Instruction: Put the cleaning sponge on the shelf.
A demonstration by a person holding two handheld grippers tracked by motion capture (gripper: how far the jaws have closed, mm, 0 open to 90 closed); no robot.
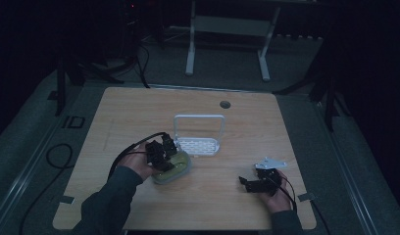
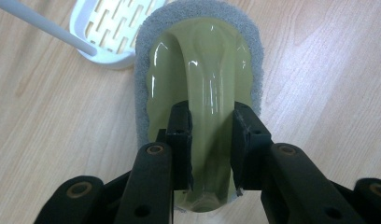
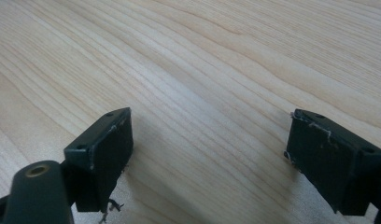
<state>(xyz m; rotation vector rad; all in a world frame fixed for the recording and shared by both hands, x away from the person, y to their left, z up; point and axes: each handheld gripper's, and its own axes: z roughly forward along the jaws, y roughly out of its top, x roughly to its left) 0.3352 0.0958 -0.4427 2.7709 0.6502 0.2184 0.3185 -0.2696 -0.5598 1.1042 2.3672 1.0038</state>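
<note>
Count: one scrubber [image 2: 200,70], one white rack [image 1: 199,134], two grippers, one table [image 1: 139,117].

The scrubber is pale green with a raised handle ridge and a grey pad rim. It lies flat on the table, left of centre, its far end touching the near left corner of the rack.

The left gripper [image 2: 211,140] is clenched on the handle ridge, one pad on each side, pressing on it.

The right gripper [image 3: 209,154] is released: jaws wide apart, bare wood between them. In the high view it [image 1: 254,182] rests near the table's near right corner, well apart from the scrubber.

The rack stands at mid-table, its hoop handle upright and its slotted tray on the near side.

Edges: the scrubber sits well in from the left and near edges. There is open wood to its left, between the two grippers, and beyond the rack to the far edge. A round hole [image 1: 225,104] lies near the far edge.
</note>
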